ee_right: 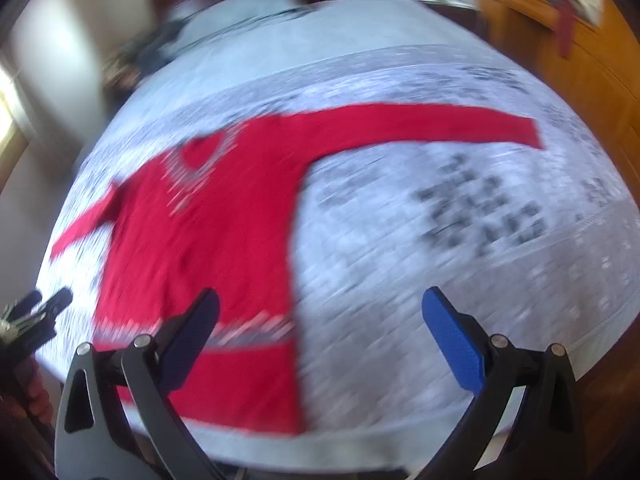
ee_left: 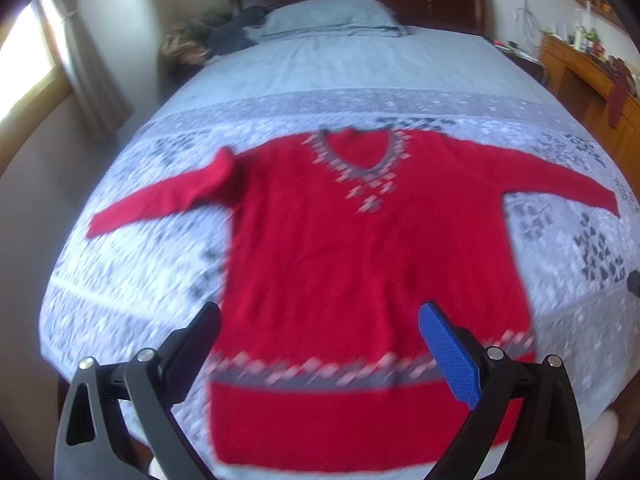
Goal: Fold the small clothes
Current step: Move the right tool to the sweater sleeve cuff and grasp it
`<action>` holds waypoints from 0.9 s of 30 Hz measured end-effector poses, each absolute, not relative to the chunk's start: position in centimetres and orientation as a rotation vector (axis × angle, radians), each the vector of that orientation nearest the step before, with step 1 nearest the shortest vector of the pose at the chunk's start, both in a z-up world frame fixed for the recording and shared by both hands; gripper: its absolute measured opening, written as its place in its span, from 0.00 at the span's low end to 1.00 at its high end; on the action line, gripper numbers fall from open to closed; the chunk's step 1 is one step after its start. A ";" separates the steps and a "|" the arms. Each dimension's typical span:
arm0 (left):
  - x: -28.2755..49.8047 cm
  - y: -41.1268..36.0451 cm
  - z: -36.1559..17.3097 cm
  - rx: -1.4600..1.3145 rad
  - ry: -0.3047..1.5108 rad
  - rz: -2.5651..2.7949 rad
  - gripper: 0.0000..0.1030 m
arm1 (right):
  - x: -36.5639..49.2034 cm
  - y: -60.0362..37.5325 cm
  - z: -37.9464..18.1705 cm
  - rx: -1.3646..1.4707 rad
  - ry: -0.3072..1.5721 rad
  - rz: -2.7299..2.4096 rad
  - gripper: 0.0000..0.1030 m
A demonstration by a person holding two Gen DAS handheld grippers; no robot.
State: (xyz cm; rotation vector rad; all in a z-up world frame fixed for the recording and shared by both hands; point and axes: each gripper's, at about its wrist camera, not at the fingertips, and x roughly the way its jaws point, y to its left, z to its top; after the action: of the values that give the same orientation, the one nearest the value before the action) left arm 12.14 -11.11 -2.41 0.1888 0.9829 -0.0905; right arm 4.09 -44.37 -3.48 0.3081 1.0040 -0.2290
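Observation:
A red sweater (ee_left: 360, 248) with a patterned V-neck and a grey-and-white hem band lies flat, front up, on the bed, both sleeves spread out. My left gripper (ee_left: 320, 324) is open and empty, held above the sweater's lower part. In the blurred right wrist view the sweater (ee_right: 208, 232) lies to the left, its right sleeve (ee_right: 420, 124) stretching across the bedspread. My right gripper (ee_right: 320, 312) is open and empty, above the sweater's lower right edge. The left gripper (ee_right: 36, 312) shows at the far left there.
The bed (ee_left: 160, 280) has a grey patterned bedspread and a pillow (ee_left: 332, 16) by the dark headboard. Clothes are piled at the back left (ee_left: 208, 36). A wooden dresser (ee_left: 584, 76) with small items stands at the right. A window is at the left.

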 end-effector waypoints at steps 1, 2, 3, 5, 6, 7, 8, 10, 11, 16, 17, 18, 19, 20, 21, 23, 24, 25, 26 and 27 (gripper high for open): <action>13.4 -13.0 -2.4 0.196 0.979 -0.109 0.96 | 5.3 -47.1 -3.4 0.299 1.004 -0.273 0.98; 15.1 -15.6 -2.5 0.204 0.969 -0.136 0.96 | 6.4 -49.5 -3.4 0.300 1.009 -0.302 0.98; 16.4 -17.6 -2.5 0.207 0.962 -0.153 0.96 | 7.3 -51.3 -3.6 0.307 1.018 -0.313 0.98; 19.3 -22.2 -2.9 0.202 0.952 -0.191 0.96 | 10.2 -56.8 -4.6 0.333 1.066 -0.345 0.97; 20.5 -24.3 -3.2 0.195 0.951 -0.207 0.96 | 10.9 -58.7 -5.0 0.337 1.080 -0.360 0.97; 22.2 -26.8 -3.7 0.185 0.955 -0.224 0.96 | 12.2 -61.5 -5.9 0.342 1.109 -0.381 0.97; 23.5 -28.4 -4.2 0.178 0.960 -0.234 0.96 | 13.3 -63.8 -6.7 0.345 1.138 -0.400 0.97; 25.4 -31.2 -5.1 0.167 0.970 -0.248 0.96 | 15.2 -68.6 -8.5 0.359 1.188 -0.444 0.97; 26.7 -33.1 -5.7 0.164 0.977 -0.256 0.96 | 16.1 -71.1 -9.5 0.369 1.209 -0.462 0.97; 29.6 -37.1 -7.9 0.168 0.999 -0.273 0.96 | 18.7 -78.9 -14.2 0.422 1.283 -0.511 0.96; 30.0 -37.4 -8.3 0.174 1.005 -0.271 0.96 | 18.9 -79.8 -14.9 0.452 1.284 -0.502 0.96; 30.4 -37.5 -8.7 0.180 1.010 -0.269 0.96 | 19.1 -80.3 -15.4 0.483 1.286 -0.488 0.94; 30.7 -37.2 -9.1 0.180 1.010 -0.266 0.96 | 19.2 -81.1 -16.1 0.524 1.285 -0.470 0.88; 30.8 -36.9 -9.4 0.180 1.009 -0.260 0.96 | 19.2 -81.5 -16.6 0.556 1.285 -0.456 0.75; 31.1 -36.4 -9.7 0.183 1.011 -0.247 0.96 | 19.3 -82.0 -17.1 0.585 1.283 -0.443 0.70; 31.9 -35.2 -10.7 0.192 1.030 -0.214 0.96 | 19.4 -82.0 -17.5 0.600 1.272 -0.440 0.69; 32.2 -34.6 -11.0 0.188 1.040 -0.201 0.96 | 19.5 -81.8 -17.4 0.592 1.268 -0.438 0.67; 32.5 -33.9 -11.3 0.180 1.048 -0.185 0.96 | 19.7 -81.5 -17.3 0.572 1.265 -0.432 0.53; 32.8 -32.9 -11.6 0.166 1.058 -0.165 0.96 | 19.7 -81.2 -17.1 0.562 1.264 -0.425 0.26; 32.9 -32.2 -11.8 0.159 1.065 -0.157 0.96 | 19.9 -81.0 -17.0 0.575 1.259 -0.404 0.12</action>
State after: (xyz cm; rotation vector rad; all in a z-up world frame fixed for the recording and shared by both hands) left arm 32.93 -32.16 -11.77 0.1592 1.0647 -0.1573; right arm 19.90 -80.95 -17.03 0.5749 1.2586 -0.4045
